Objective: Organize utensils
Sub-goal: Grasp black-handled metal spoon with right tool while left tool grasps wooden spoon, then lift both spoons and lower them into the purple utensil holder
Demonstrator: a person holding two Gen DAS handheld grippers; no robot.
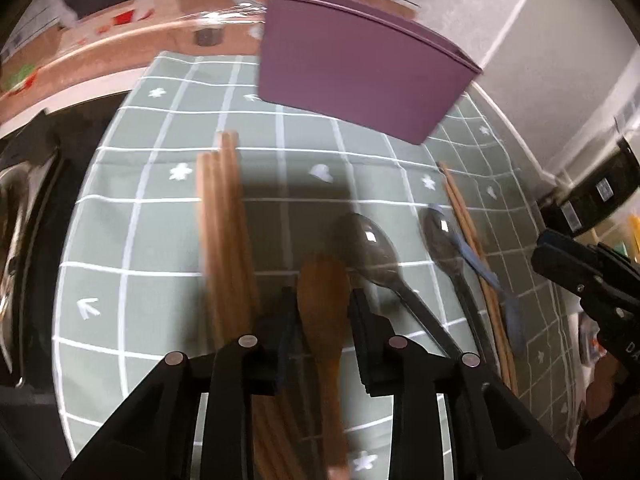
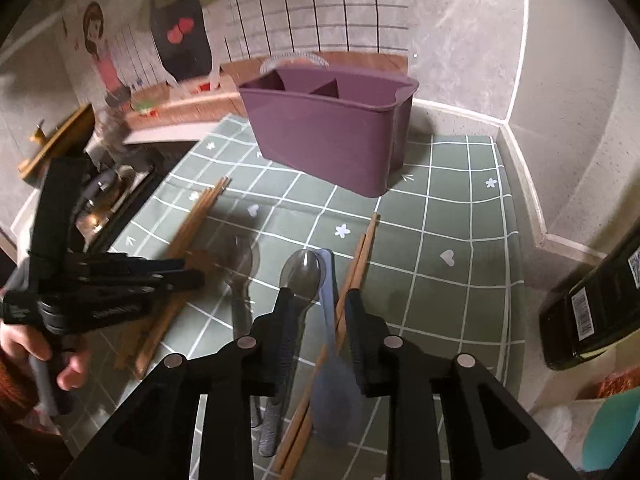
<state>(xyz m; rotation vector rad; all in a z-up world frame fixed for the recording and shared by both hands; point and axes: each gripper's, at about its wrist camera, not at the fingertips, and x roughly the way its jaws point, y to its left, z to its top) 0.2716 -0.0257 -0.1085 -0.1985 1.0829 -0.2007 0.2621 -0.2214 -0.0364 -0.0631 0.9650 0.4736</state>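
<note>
Below, between the fingers of the left gripper (image 1: 323,302), lies a wooden spoon (image 1: 325,328): its bowl sits in the gap, its long axis running roughly from 12 o'clock at the bowl to 6 o'clock at the handle, which passes back under the gripper body. The jaws stand apart about the width of that bowl; whether the pads actually press the wood I cannot tell, as the left wrist view is blurred. At 10 o'clock from the spoon a bundle of wooden chopsticks (image 1: 224,232) lies on the green checked mat (image 1: 132,240), tips toward 12. At 2 o'clock are two dark translucent spoons (image 1: 374,248), bowls toward 12, handles trailing toward 5.

The right gripper (image 2: 316,300) is likewise parted to a middling gap, over a clear spoon (image 2: 300,276), a blue spoon (image 2: 332,384) and a pair of chopsticks (image 2: 358,264), gripping none of them that I can see. The blue spoon points its bowl to 6 and its handle to 12; the chopsticks run from 1 down to 7, just beside it.

Farther out, at 12 o'clock on the mat, the purple divided caddy (image 2: 328,132) stands upright, well apart from the utensils. A dark bottle (image 2: 596,312) lies at 3 o'clock by the wall.
</note>
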